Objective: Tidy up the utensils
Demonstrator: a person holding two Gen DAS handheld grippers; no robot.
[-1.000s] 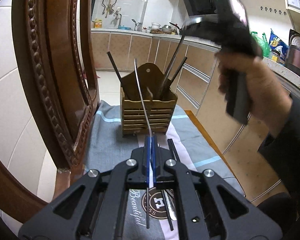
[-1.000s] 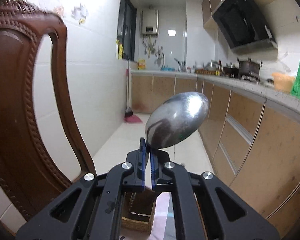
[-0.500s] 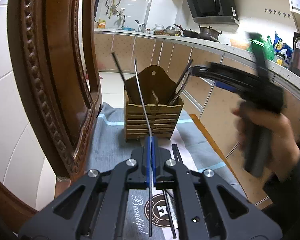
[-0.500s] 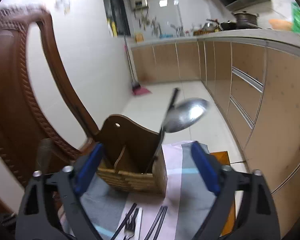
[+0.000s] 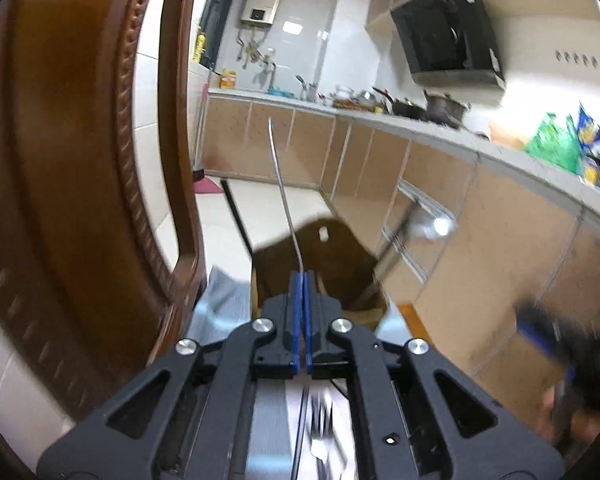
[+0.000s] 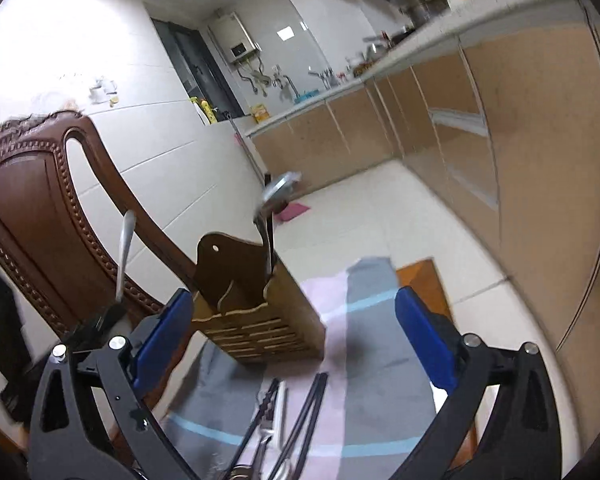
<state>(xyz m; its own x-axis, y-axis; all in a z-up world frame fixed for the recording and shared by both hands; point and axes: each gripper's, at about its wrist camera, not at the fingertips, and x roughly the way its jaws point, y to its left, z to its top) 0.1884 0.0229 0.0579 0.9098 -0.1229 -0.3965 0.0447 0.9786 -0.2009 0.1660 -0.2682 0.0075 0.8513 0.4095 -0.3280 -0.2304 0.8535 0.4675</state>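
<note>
L gripper (image 5: 302, 280) is clamped tight on a thin metal utensil handle (image 5: 279, 184), held upright above the wooden holder (image 6: 256, 312) prob. for dropping in, while R gripper (image 6: 296, 344), pads wide apart & empty, hangs over loose utensils (image 6: 284, 420) on the cloth (image 6: 372, 360).

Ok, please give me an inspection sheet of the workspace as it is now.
Surface: grey and pink cloth covers the table.
Job's things: wooden utensil holder holds a spoon; chopsticks lie on the cloth.
Clutter: nothing seen.
Grippers: left gripper shut on a thin metal utensil; right gripper open, empty.
Cables: nothing seen.
Surroundings: carved wooden chair, kitchen cabinets, tiled floor.
</note>
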